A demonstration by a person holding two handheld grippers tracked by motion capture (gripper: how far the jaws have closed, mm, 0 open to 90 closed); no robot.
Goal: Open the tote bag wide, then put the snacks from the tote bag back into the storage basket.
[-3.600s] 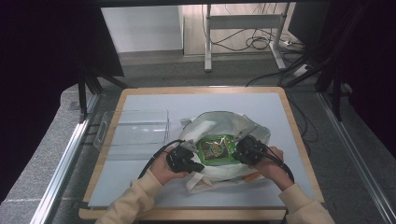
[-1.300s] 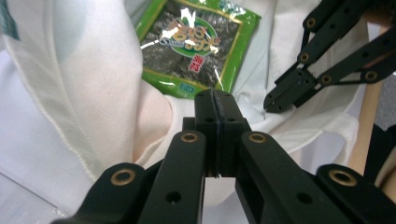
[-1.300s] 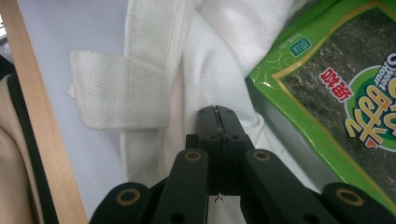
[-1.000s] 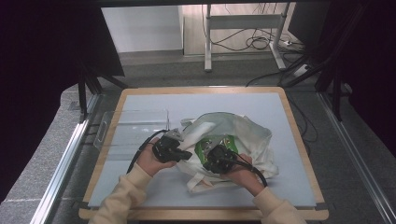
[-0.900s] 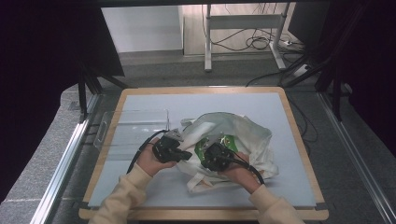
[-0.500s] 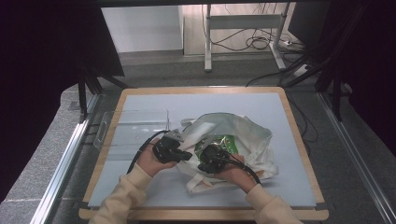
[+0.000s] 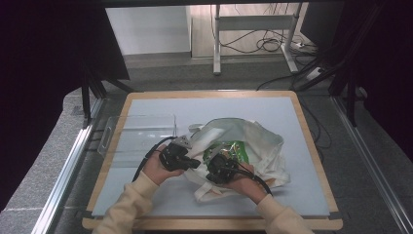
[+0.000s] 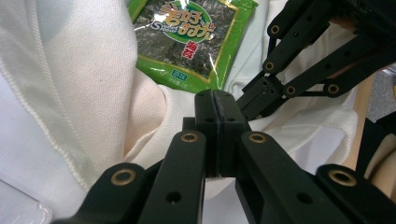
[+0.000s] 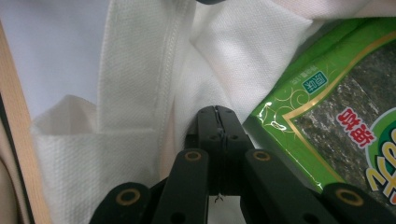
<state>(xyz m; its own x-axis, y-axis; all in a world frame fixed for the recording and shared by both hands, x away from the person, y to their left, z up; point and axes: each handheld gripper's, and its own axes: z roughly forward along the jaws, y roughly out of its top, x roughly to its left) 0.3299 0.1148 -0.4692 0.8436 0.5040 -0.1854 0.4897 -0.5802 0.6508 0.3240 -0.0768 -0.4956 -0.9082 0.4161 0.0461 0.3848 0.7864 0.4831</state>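
Where tote bag (image 7: 253, 141) gapes, green pkt (image 8: 196, 39) reads "Snack".

Reached in from the near edge with both sleeved forearms angled toward each other. Gripped the left tool (image 7: 194, 163) in the left hand (image 7: 157, 169), jaws pressed flat together. Gripped the right tool (image 7: 214, 165) in the right hand (image 7: 242, 181), jaws likewise fully closed. Held the two tools close, nearly tip to tip.

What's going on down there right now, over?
Left gripper and right gripper shut at the white bag. Seaweed packet inside. Clear tray alongside, not blocking.
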